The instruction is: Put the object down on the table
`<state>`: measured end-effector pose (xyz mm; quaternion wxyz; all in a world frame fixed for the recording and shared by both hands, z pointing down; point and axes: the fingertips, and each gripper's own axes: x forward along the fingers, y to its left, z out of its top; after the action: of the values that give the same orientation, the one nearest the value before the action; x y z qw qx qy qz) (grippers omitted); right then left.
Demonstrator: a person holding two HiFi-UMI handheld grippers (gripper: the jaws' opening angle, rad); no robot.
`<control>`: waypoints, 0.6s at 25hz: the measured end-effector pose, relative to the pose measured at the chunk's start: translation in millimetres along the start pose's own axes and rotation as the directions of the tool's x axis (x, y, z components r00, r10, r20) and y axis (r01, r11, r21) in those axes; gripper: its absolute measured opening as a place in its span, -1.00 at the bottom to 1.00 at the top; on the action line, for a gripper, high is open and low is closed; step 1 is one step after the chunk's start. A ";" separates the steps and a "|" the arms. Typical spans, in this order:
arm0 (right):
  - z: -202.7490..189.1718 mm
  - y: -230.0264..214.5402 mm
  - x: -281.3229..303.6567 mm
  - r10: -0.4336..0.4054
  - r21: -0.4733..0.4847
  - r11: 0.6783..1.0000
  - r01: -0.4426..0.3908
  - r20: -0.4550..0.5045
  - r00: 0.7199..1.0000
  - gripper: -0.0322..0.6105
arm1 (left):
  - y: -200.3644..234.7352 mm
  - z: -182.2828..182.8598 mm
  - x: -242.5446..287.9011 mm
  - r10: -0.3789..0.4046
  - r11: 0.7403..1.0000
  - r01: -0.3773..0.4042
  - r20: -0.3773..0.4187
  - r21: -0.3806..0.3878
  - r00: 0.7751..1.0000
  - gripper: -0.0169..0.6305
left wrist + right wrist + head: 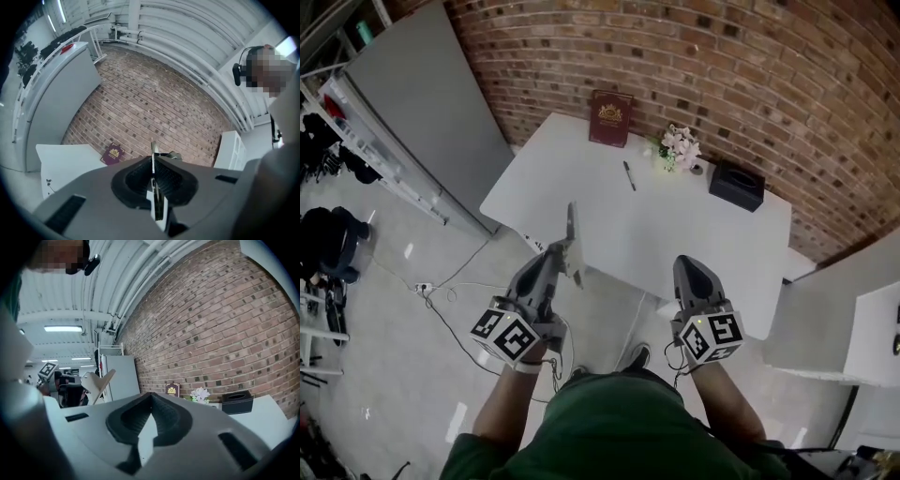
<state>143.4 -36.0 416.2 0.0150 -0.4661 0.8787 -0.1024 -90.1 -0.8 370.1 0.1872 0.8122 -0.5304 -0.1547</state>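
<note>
Beige object (571, 225) is standing edge-up at the table's (581, 178) near edge, with my left gripper (560, 251) clamping it tight. I am aiming for bare table short of the pen (629, 175), tilting it flat and touching down before loosening. My right gripper (690, 267) is hanging closed, empty.

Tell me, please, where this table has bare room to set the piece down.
The near half of the table, from the pen to the front edge, is bare. It is crowded along the wall: book, flowers, black box.
</note>
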 end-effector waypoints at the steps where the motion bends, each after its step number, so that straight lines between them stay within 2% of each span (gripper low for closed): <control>1: 0.2 -7.0 3.0 0.017 0.002 1.000 -0.017 -0.002 1.000 -0.89 | -1.8 -4.3 4.0 0.014 1.000 -0.014 0.002 0.008 1.000 -0.91; 8: -5.8 -33.9 23.9 0.095 0.029 0.995 -0.094 -0.030 0.995 -0.89 | -5.9 -14.0 21.5 0.142 0.990 -0.141 -0.030 0.016 0.989 -0.91; 12: -11.6 -44.6 39.6 0.099 0.038 0.995 -0.097 -0.047 0.994 -0.89 | 9.7 -18.3 32.9 0.148 0.989 -0.147 -0.013 0.015 0.989 -0.91; 15: -11.8 -47.8 54.0 0.089 0.039 0.995 -0.087 -0.056 0.994 -0.89 | 23.0 -15.2 45.9 0.156 0.988 -0.155 -0.034 0.016 0.987 -0.91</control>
<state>150.5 -104.5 440.8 0.0025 -0.4233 0.8965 -0.1310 -83.9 -49.3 391.9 0.2025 0.7722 -0.5898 -0.1217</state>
